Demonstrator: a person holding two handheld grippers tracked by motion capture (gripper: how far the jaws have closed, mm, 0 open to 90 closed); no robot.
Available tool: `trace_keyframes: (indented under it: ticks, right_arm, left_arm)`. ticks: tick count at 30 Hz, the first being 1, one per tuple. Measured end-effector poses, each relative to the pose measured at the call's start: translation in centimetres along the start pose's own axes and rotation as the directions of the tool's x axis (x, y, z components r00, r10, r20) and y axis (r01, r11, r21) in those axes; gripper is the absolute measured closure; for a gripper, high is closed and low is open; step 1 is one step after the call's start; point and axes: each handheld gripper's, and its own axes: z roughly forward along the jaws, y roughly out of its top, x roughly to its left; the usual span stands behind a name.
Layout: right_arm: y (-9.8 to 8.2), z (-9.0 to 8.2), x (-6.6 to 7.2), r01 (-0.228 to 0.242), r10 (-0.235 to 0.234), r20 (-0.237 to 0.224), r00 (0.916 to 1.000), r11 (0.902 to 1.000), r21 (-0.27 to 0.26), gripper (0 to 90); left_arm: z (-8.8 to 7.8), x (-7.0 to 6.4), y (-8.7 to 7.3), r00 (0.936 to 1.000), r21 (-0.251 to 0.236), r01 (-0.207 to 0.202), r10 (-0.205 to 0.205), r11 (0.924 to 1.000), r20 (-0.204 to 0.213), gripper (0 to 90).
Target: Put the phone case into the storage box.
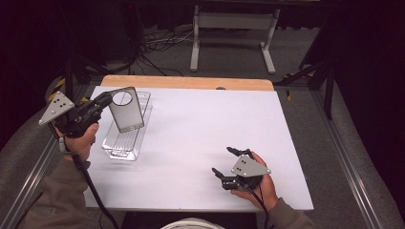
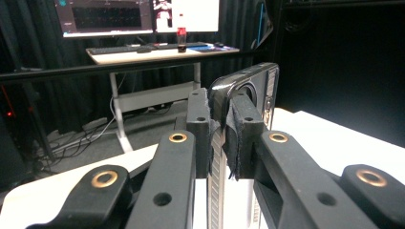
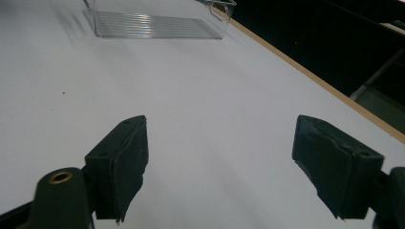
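Note:
My left gripper (image 1: 109,99) is shut on a grey translucent phone case (image 1: 125,110) with a round cutout near its top. It holds the case upright in the air above a clear ribbed plastic tray (image 1: 125,138) at the table's left. In the left gripper view the pads clamp the case (image 2: 258,83) by its edge, at the left gripper (image 2: 220,129). My right gripper (image 1: 222,161) rests low near the table's front right, open, with nothing between its fingers. In the right gripper view the right gripper (image 3: 219,162) points across the white surface toward the tray (image 3: 153,24).
The white table top (image 1: 200,124) has a wooden strip (image 1: 191,82) along its far edge. Beyond it stand a white desk frame (image 1: 234,28) and floor cables. A desk with monitors and a bottle (image 2: 181,39) shows far off in the left gripper view.

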Motion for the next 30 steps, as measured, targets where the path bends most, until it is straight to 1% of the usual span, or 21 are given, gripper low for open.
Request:
trace_keyframes:
  ticks: [4, 5, 7, 10, 12, 14, 15, 17, 19, 20, 22, 27, 30]
  right_arm:
    - [0.0, 0.0, 0.0, -0.002, 0.002, 0.000, 1.0000, 1.0000, 0.002, 20.9]
    - [0.0, 0.1, -0.1, -0.005, 0.005, 0.001, 1.0000, 1.0000, 0.003, 20.9]
    - [0.0, 0.1, -0.2, -0.008, 0.008, 0.002, 1.0000, 1.0000, 0.002, 20.7]
    - [0.1, -0.1, -0.5, -0.014, 0.013, -0.009, 0.9999, 0.9998, -0.014, 20.3]
    - [0.3, -0.2, -0.6, -0.011, 0.011, -0.005, 0.9999, 0.9997, -0.020, 20.3]
    - [0.4, -0.4, -0.9, -0.011, 0.011, 0.003, 0.9999, 0.9995, -0.030, 20.3]
    - [0.4, -0.4, -0.9, -0.011, 0.011, 0.003, 0.9999, 0.9995, -0.030, 20.3]
    - [0.4, -0.4, -1.0, -0.015, 0.015, 0.012, 0.9998, 0.9995, -0.029, 20.3]
    - [0.4, -0.4, -1.2, -0.017, 0.018, 0.016, 0.9997, 0.9995, -0.025, 20.3]
    - [0.4, -0.5, -1.2, -0.021, 0.021, 0.019, 0.9996, 0.9995, -0.025, 20.3]
    - [0.3, -0.5, -1.3, -0.027, 0.027, 0.024, 0.9994, 0.9994, -0.023, 20.3]
    - [0.3, -0.6, -1.3, -0.028, 0.029, 0.031, 0.9991, 0.9994, -0.022, 20.3]
    - [0.1, -0.5, -1.2, -0.033, 0.033, 0.031, 0.9990, 0.9993, -0.019, 20.4]
  left_arm:
    - [0.3, 0.4, -0.1, 1.0000, 0.003, 0.001, -0.001, 1.0000, -0.006, 81.4]
    - [0.5, 0.7, -0.1, 1.0000, 0.006, -0.007, 0.007, 1.0000, -0.004, 81.4]
    - [0.8, 0.9, -0.2, 1.0000, 0.013, -0.008, 0.008, 0.9999, -0.006, 81.4]
    - [1.5, 1.7, -0.5, 1.0000, 0.028, 0.002, -0.002, 0.9996, -0.009, 81.4]
    - [1.6, 1.9, -0.5, 0.9999, 0.026, 0.000, 0.000, 0.9997, -0.013, 81.4]
    - [1.7, 2.3, -0.2, 0.9998, 0.029, -0.006, 0.007, 0.9996, -0.017, 81.3]
    - [1.8, 2.5, -0.1, 0.9998, 0.022, -0.004, 0.004, 0.9998, -0.018, 81.3]
    - [2.0, 3.0, 0.2, 0.9998, 0.025, 0.002, -0.001, 0.9997, -0.022, 81.3]
    - [2.3, 3.5, 0.3, 0.9998, 0.034, 0.005, -0.004, 0.9994, -0.022, 81.3]
    - [2.5, 3.8, 0.4, 0.9996, 0.040, -0.001, 0.002, 0.9992, -0.029, 81.3]
    - [2.8, 4.1, 0.5, 0.9995, 0.049, -0.002, 0.004, 0.9988, -0.031, 81.3]
    - [3.5, 4.6, 0.7, 0.9993, 0.046, 0.000, 0.001, 0.9990, -0.037, 81.3]
    - [4.1, 4.9, 0.7, 0.9993, 0.062, -0.003, 0.005, 0.9981, -0.038, 81.3]
